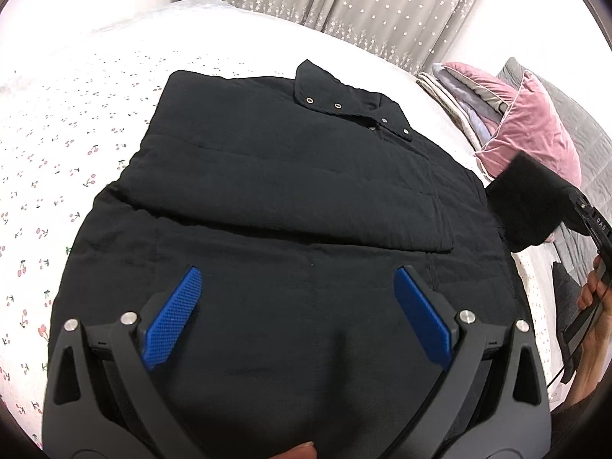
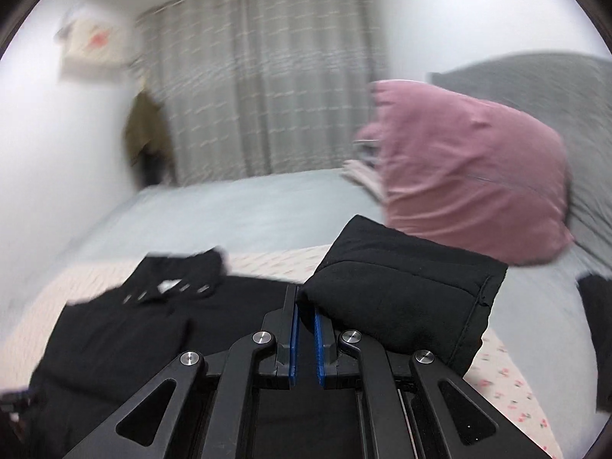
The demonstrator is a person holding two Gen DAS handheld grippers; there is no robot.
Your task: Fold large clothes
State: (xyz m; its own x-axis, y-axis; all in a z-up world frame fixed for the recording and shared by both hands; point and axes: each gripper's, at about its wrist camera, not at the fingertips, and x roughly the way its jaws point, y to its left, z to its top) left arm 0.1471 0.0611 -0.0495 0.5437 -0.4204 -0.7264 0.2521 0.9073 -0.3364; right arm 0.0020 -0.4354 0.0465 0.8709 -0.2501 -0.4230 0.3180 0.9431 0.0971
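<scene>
1 black padded jacket (image 1: 290, 191) flat on cherry-print bedsheet (image 1: 57, 122). L gripper (image 1: 296, 317) above jacket hem, jaws apart, empty. R gripper (image 2: 305, 329) clamped on 1 sleeve cuff (image 2: 401, 298), beside jacket.

black padded jacket (image 1: 290, 191) | lying flat on bed, one sleeve folded across front | other sleeve (image 2: 401, 298) lifted

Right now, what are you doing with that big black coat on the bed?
A person is folding the black coat, which lies spread out on the bed. One sleeve is already folded across its front. The right gripper is shut on the other sleeve's cuff and holds it up off the bed, near the pink pillow. The left gripper is open above the coat's lower part, holding nothing.
</scene>
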